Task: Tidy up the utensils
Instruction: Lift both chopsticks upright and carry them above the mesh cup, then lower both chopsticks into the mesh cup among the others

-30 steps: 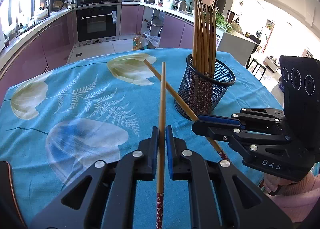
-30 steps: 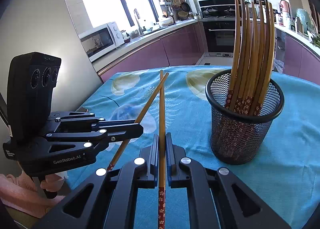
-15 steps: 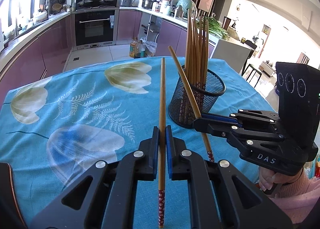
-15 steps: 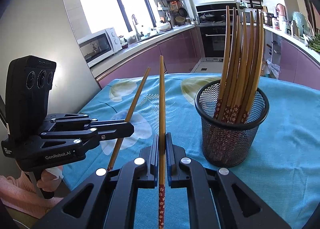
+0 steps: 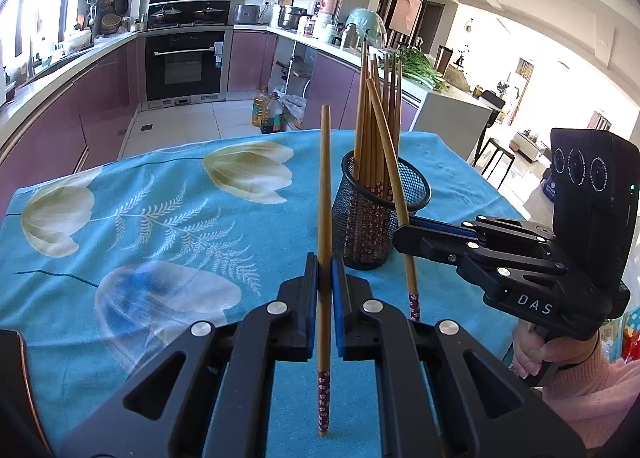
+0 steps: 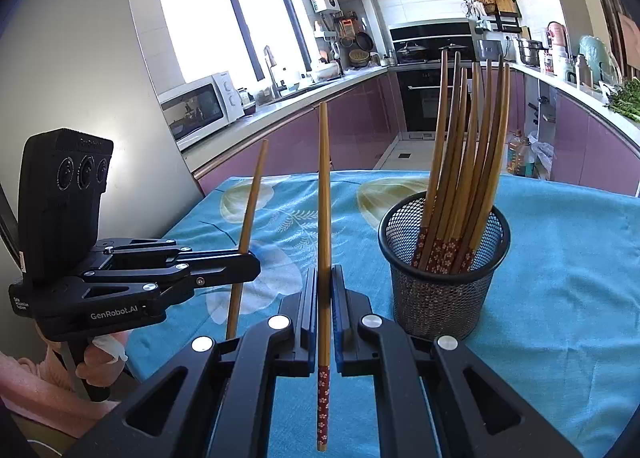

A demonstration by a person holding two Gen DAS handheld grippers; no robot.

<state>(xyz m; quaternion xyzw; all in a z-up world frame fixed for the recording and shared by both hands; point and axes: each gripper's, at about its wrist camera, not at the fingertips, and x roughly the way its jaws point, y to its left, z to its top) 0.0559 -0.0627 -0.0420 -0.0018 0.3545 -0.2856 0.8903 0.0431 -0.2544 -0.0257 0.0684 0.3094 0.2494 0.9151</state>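
Note:
My left gripper [image 5: 325,262] is shut on a wooden chopstick [image 5: 325,193] with a red patterned end, held near upright. My right gripper [image 6: 325,274] is shut on a second chopstick [image 6: 324,193] the same way. A black mesh cup [image 5: 378,213] stands on the table with several chopsticks in it, tips up; it also shows in the right wrist view [image 6: 444,282]. In the left wrist view the right gripper [image 5: 400,232] is beside the cup's right rim, its chopstick [image 5: 390,161] leaning across the cup. In the right wrist view the left gripper [image 6: 250,264] is left of the cup.
The table carries a blue flowered cloth [image 5: 160,217]. Its right edge [image 5: 480,177] drops off behind the cup. Purple kitchen cabinets, an oven [image 5: 186,65] and a microwave [image 6: 200,109] stand well beyond the table.
Both grippers have tilted their chopsticks up from slanted to near upright. The right gripper's chopstick now leans across the mesh cup.

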